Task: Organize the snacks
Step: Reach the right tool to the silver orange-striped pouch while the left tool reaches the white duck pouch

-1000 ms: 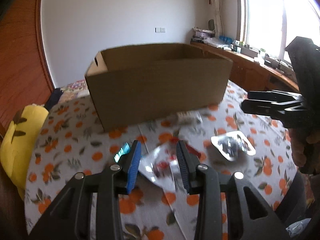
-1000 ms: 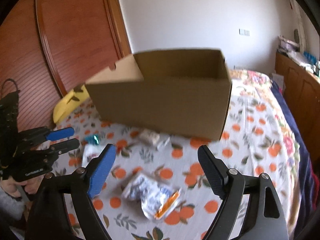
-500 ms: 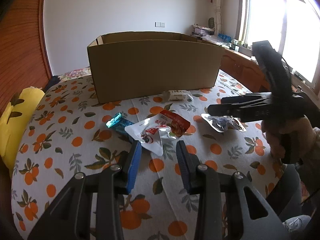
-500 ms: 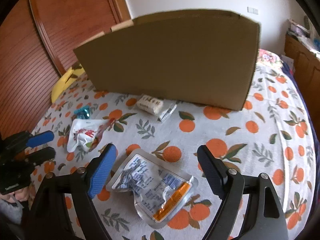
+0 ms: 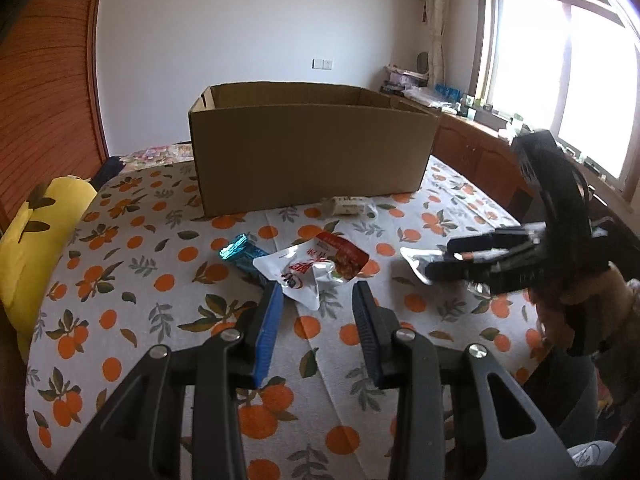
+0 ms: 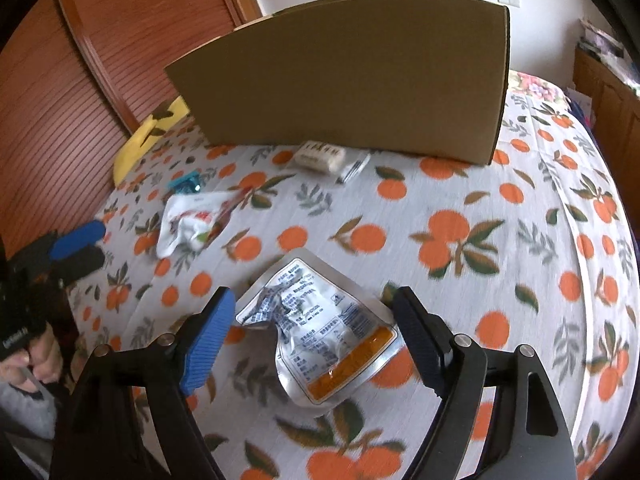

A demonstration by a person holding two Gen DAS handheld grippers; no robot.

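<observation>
Two grippers spread wide: right gripper [image 6: 313, 325] straddles the crinkled silver foil pouch [image 6: 320, 332] (ungrasped), left gripper [image 5: 318, 308] just short of the white-and-red snack packet [image 5: 312, 270]

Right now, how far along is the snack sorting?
Nothing looks packed yet; the cardboard box interior is hidden. In hand: nothing. The right hand-held gripper is open around the silver pouch, and the left hand-held gripper is open before the white-red pouch. The blue bar and white packet are left on the tablecloth.
</observation>
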